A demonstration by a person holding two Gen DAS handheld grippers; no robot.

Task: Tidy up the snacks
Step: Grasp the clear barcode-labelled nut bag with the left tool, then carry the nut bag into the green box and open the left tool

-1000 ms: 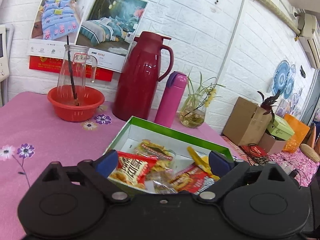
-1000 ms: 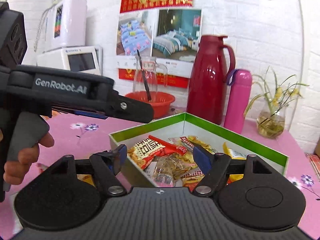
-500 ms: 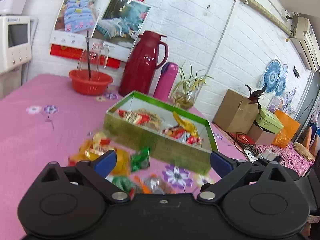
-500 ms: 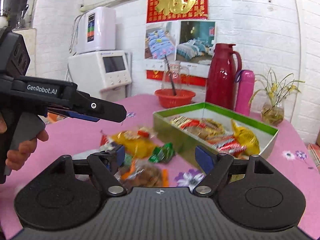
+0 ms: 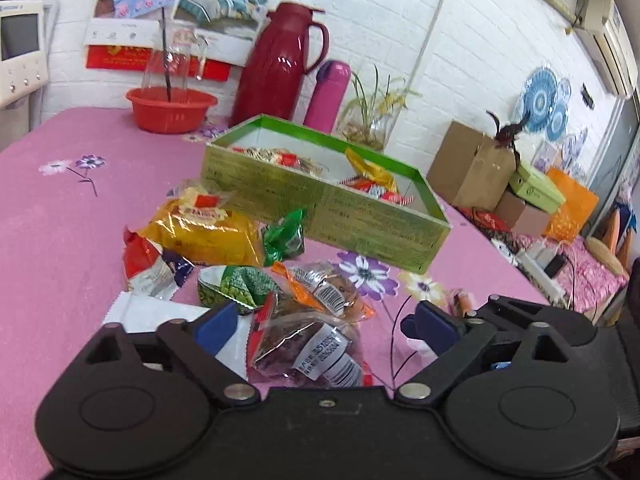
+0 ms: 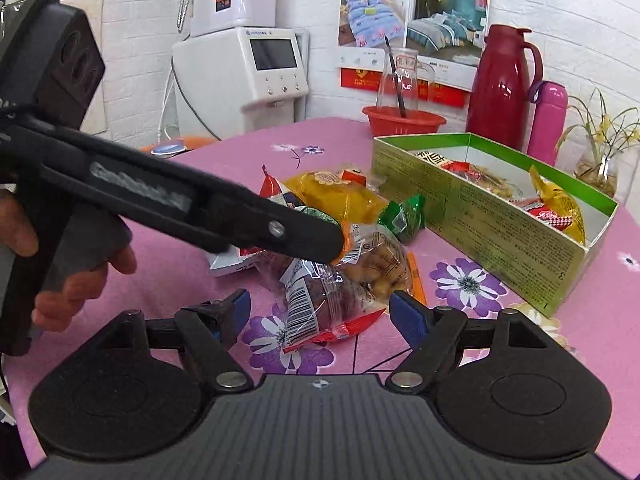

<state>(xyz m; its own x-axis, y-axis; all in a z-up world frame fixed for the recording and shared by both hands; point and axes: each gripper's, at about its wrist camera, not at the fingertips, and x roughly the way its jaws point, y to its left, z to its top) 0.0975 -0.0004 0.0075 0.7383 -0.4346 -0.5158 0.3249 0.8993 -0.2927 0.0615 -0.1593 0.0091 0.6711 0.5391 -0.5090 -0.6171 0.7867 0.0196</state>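
Left tool (image 5: 316,326) gapes, jaws just narrowed, straddling a clear dark-snack pack (image 5: 308,350) without touching; right tool (image 6: 320,310) gapes too, empty. Pink counter (image 5: 60,216) carries the green box (image 5: 360,216) (partly filled), then loose packets: yellow bag (image 5: 208,232), green candy (image 5: 284,236).

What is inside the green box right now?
The green box holds a yellow packet, red-and-white wrappers and a few more snacks at its far end. Its near wall hides the floor and anything lying low.

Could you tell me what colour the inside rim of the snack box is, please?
Bright green on the snack box, clearest in the right wrist view.
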